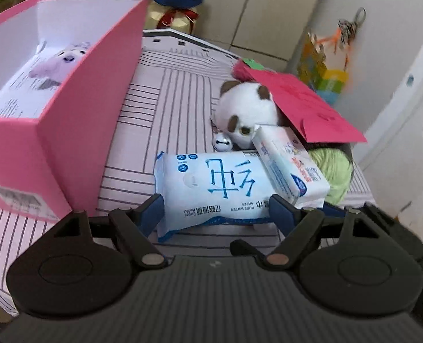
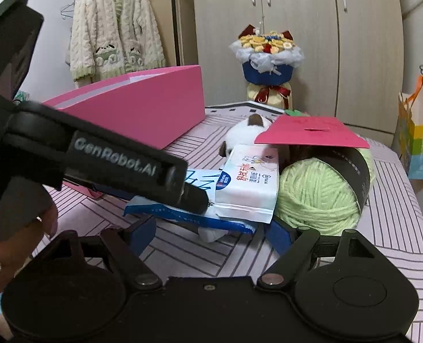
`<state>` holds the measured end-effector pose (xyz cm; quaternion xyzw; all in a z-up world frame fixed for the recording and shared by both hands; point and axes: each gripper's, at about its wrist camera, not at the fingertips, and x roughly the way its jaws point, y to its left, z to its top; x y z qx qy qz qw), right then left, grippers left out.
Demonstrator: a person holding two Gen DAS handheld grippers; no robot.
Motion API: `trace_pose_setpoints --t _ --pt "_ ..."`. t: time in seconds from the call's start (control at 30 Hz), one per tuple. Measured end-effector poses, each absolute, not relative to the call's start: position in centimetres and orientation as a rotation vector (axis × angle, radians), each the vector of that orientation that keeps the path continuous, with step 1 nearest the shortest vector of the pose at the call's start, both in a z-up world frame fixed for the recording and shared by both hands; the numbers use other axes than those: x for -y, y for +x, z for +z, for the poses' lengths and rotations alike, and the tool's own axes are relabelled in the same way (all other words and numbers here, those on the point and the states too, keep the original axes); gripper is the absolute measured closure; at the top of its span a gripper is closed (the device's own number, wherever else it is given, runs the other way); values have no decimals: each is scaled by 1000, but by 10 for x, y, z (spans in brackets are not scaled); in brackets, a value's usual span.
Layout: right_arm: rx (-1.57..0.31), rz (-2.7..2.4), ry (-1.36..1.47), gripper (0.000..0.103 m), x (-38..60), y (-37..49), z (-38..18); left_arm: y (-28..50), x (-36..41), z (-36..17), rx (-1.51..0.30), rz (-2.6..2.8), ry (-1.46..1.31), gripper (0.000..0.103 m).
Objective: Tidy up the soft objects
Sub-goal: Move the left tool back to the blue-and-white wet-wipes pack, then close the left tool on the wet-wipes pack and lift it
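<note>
A light-blue wet-wipes pack (image 1: 211, 188) lies on the striped cloth between the fingers of my left gripper (image 1: 215, 210), whose jaws stand wide on either side of it. A white tissue pack (image 1: 290, 165) leans on it. Behind are a panda plush (image 1: 245, 108), green yarn (image 1: 335, 171) and a red envelope (image 1: 303, 103). The pink box (image 1: 77, 114) at left holds a pale plush (image 1: 57, 63). My right gripper (image 2: 208, 233) is open just before the wipes pack (image 2: 183, 214), tissue pack (image 2: 248, 183) and yarn (image 2: 317, 197). The left gripper's body (image 2: 97, 157) crosses that view.
A flower bouquet (image 2: 268, 57) stands behind the table by the wardrobe. A colourful paper bag (image 2: 417, 145) sits at the right edge. A small white round toy (image 1: 222, 142) lies beside the panda. A knitted cardigan (image 2: 114, 28) hangs at the back left.
</note>
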<state>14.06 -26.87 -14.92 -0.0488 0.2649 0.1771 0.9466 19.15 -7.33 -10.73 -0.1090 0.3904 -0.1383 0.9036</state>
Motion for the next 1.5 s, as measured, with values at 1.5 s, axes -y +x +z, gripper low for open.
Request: trace_pose_setpoints --t 1.5 --pt "-728 287 -41 22 248 142 -113 180 53 -92 -1025 -509 -329 39"
